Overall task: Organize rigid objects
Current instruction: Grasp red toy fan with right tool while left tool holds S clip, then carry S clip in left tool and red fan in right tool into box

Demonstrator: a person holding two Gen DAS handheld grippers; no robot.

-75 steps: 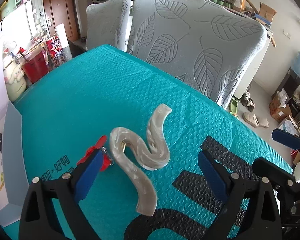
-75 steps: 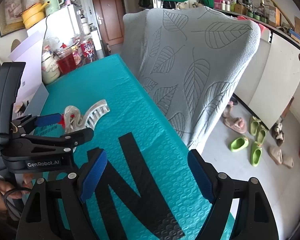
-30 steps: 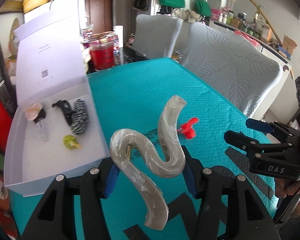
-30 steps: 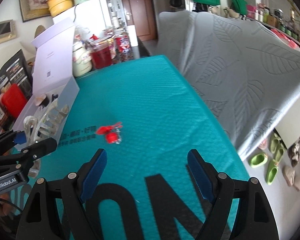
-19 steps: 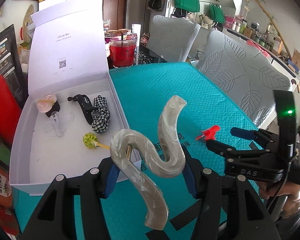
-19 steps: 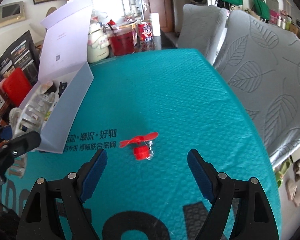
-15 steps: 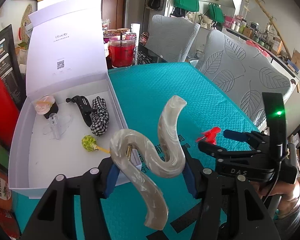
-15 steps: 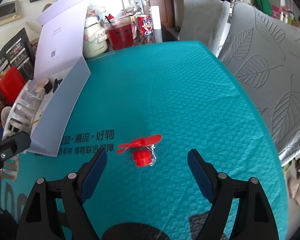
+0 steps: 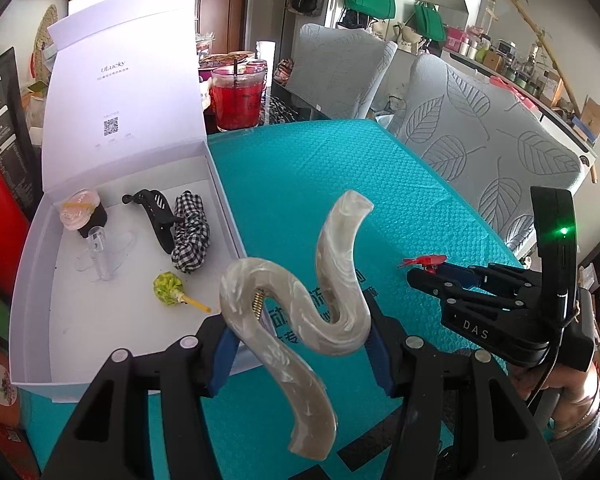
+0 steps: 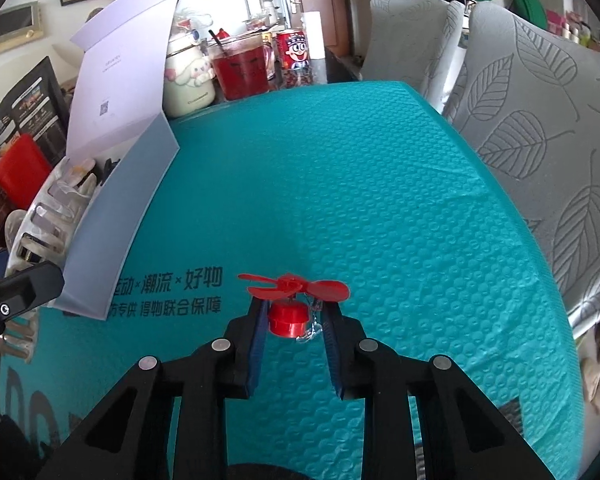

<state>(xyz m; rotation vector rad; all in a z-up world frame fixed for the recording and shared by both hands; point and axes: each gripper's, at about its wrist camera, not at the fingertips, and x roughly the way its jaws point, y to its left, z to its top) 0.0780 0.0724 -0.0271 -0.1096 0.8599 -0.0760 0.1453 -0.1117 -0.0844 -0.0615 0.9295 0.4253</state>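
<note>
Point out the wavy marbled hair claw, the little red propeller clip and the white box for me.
Marbled hair claw (image 9: 332, 288): left wrist view, on its middle curve.
Red propeller clip (image 10: 289, 320): right wrist view, on its round red base.
White box (image 9: 230, 220): left wrist view, on its right wall.
</note>
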